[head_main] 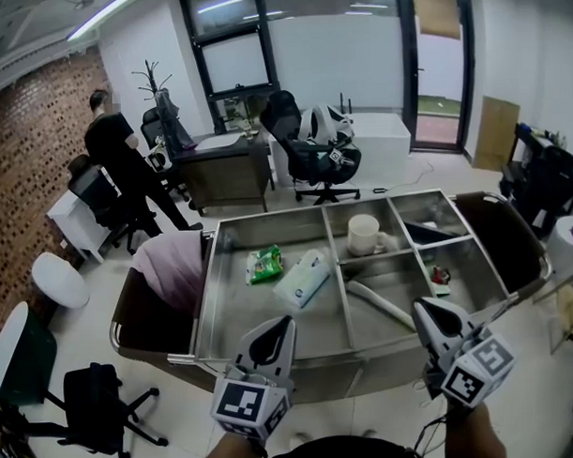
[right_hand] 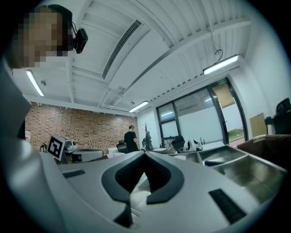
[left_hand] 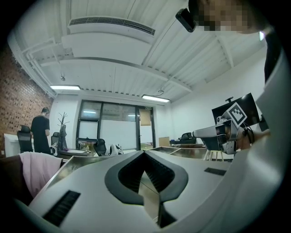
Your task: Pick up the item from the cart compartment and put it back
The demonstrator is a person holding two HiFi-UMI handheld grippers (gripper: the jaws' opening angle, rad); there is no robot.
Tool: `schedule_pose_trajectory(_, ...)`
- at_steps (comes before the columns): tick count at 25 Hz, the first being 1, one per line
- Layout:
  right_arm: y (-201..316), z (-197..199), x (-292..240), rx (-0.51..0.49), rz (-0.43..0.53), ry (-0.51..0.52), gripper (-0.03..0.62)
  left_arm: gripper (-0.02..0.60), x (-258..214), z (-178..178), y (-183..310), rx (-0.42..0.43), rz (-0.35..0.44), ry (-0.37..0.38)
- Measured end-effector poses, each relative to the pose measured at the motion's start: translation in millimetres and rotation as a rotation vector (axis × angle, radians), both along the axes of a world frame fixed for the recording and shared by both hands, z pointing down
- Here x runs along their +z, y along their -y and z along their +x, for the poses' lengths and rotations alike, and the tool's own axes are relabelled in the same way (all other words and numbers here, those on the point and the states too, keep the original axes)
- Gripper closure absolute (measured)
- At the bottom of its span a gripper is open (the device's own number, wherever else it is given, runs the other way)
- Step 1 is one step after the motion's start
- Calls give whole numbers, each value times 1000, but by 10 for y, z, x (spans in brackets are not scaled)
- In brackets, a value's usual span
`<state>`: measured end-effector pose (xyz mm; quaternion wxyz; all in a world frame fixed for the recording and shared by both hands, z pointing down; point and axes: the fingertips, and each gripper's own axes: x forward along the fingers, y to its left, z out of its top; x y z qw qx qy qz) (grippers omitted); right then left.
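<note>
A steel cart [head_main: 272, 360] with several compartments stands in front of me. Its big left compartment holds a green packet [head_main: 265, 264] and a pale tissue pack [head_main: 302, 279]. A white cup [head_main: 364, 235] sits in the middle back bin, and a white tube [head_main: 381, 303] lies in the bin in front of it. A small red and green item [head_main: 439, 276] lies in the right front bin. My left gripper [head_main: 288, 320] [left_hand: 144, 152] hangs shut and empty over the cart's near edge. My right gripper [head_main: 416, 306] [right_hand: 144, 153] is also shut and empty, over the near right corner.
A pink cloth [head_main: 175, 265] drapes over the dark bag at the cart's left end, and another dark bag [head_main: 498, 230] hangs at the right end. A person in black [head_main: 115, 149] stands by desks and office chairs behind. A black chair [head_main: 105, 403] stands at lower left.
</note>
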<state>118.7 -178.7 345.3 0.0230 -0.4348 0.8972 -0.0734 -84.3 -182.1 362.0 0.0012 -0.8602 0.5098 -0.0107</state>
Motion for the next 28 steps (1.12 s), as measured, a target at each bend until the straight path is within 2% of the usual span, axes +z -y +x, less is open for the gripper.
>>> schedule_pose_trajectory(3, -3, -10, 19, -7, -8, 8, 579, 580, 29, 35, -16, 22, -9, 1)
schedule_pose_trajectory(9, -10, -64, 50, -27, -16, 19, 579, 580, 78, -50, 0, -27, -15, -14)
schedule_pose_trajectory(16, -9, -80, 60, -29, -20, 22, 579, 580, 40, -40, -24, -22, 9, 17)
schedule_pose_trajectory(28, -23, -142, 109, -52, -15, 3, 580, 580, 69, -17, -32, -16, 14, 27)
